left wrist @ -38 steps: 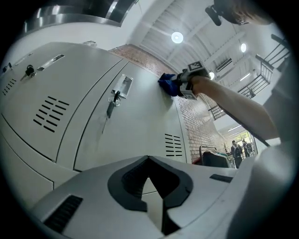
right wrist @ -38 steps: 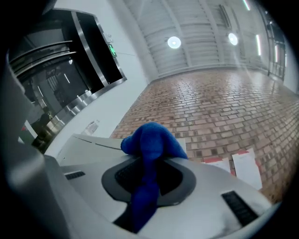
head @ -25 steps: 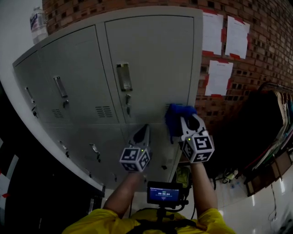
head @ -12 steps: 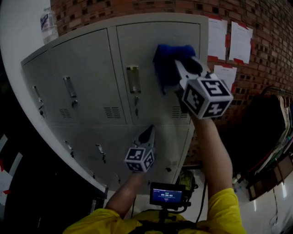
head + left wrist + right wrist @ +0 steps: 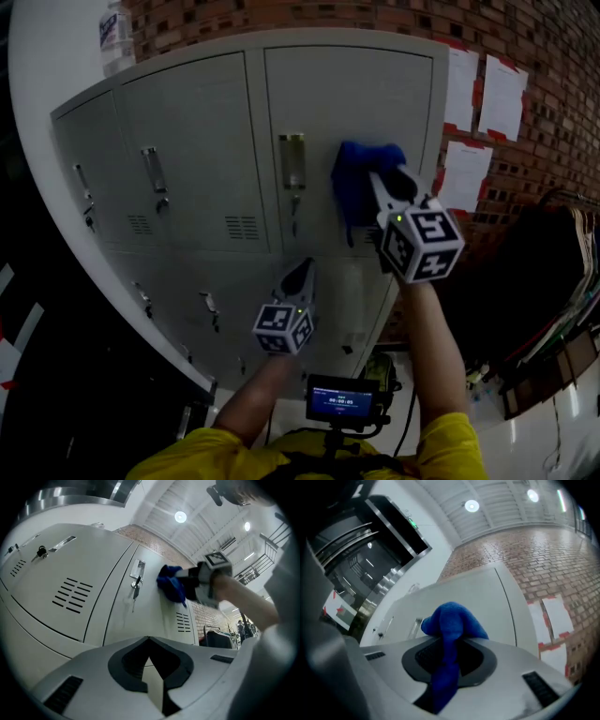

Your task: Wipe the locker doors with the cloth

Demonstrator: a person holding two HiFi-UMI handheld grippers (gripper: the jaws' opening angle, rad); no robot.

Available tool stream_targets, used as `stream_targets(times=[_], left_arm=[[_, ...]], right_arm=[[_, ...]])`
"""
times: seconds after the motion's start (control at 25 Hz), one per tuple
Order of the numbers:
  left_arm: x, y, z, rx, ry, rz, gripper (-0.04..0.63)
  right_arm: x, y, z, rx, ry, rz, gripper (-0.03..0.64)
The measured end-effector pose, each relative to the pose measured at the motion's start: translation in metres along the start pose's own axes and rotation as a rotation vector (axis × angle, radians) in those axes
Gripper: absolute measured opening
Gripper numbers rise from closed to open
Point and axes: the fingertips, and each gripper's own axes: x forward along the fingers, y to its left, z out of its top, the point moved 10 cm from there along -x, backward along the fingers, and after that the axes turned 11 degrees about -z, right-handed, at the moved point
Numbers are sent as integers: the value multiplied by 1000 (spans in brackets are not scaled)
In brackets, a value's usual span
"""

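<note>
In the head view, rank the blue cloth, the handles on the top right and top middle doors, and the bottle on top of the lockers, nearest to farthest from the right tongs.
1. The blue cloth, clamped in the right tongs.
2. The top right handle, just left on the same door.
3. The top middle handle, one door further left.
4. The bottle, on top, far left.

Grippers: two, left gripper [image 5: 300,268] and right gripper [image 5: 386,180]. Cloth [image 5: 354,178]: one, blue. Locker doors [image 5: 192,141]: three in upper row, three in lower row, lower ones partly hidden. Door vents [image 5: 242,227]: two seen clearly. Paper sheets [image 5: 502,94] on brick wall [image 5: 553,122], right: three. Bottle [image 5: 114,33] atop lockers, far left: one. Small screen [image 5: 342,401], near: one. Round ceiling lamps [image 5: 180,516]: two.
</note>
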Motion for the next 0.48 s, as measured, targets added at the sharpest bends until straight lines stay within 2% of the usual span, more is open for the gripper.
stream_targets(times=[0.12,0.24,0.36,0.48], left_arm=[[-2,3,-6,-8,14,-4,-5],[-2,3,-12,-8,19,-13,-5],[-4,2,-13,5,16,-20,-5],[-9,8,-11,17,22,-1,-5]], right_arm=[[-48,29,-115,8,114,-36,75],[-72,50,-181,-8,177,-56,75],[-68,51,-171,6,179,-61,75],[-41,47,-96,48,52,-19,75]])
